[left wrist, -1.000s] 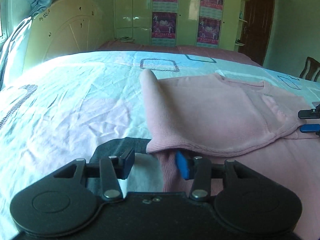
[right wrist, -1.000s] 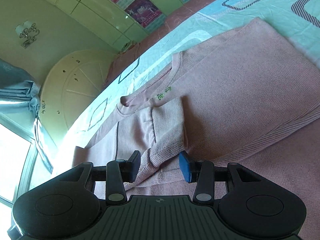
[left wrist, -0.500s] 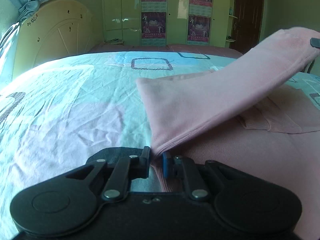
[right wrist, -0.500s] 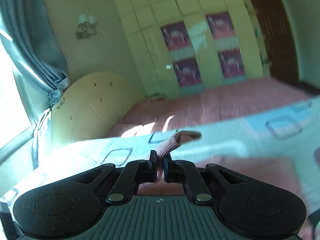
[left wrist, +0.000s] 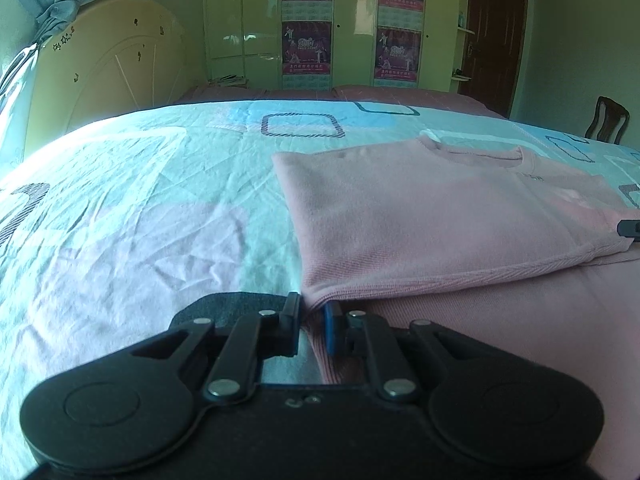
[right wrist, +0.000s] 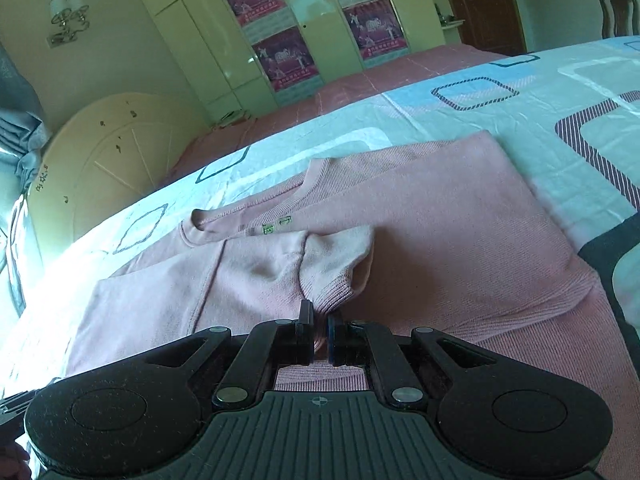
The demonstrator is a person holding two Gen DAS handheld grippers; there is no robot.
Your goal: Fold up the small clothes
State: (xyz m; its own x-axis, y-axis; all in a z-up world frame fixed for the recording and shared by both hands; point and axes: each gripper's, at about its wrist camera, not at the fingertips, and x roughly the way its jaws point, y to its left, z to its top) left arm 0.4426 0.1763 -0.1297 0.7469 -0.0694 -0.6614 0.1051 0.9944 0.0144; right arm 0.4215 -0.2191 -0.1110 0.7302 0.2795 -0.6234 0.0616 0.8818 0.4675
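The left hand-held gripper (left wrist: 311, 322) is standing almost shut, and its fingers are pinching the near corner of the pink knitted sweater (left wrist: 432, 224), where the folded layer is meeting the hem. The right hand-held gripper (right wrist: 320, 330) is also nearly shut, and it is clamping the ribbed cuff of the sweater's sleeve (right wrist: 332, 272) between its pads. The sweater is lying on the bed, on the pale blue and pink bedsheet with printed squares (left wrist: 132, 208), and one side of it is folded over the body.

One second ago both pairs of jaws were standing wide, with the cloth only between them; they have closed on it since. Half a second ago the right hand-held gripper was holding the cloth high in the air, and now the cloth is lying flat on the sweater again.
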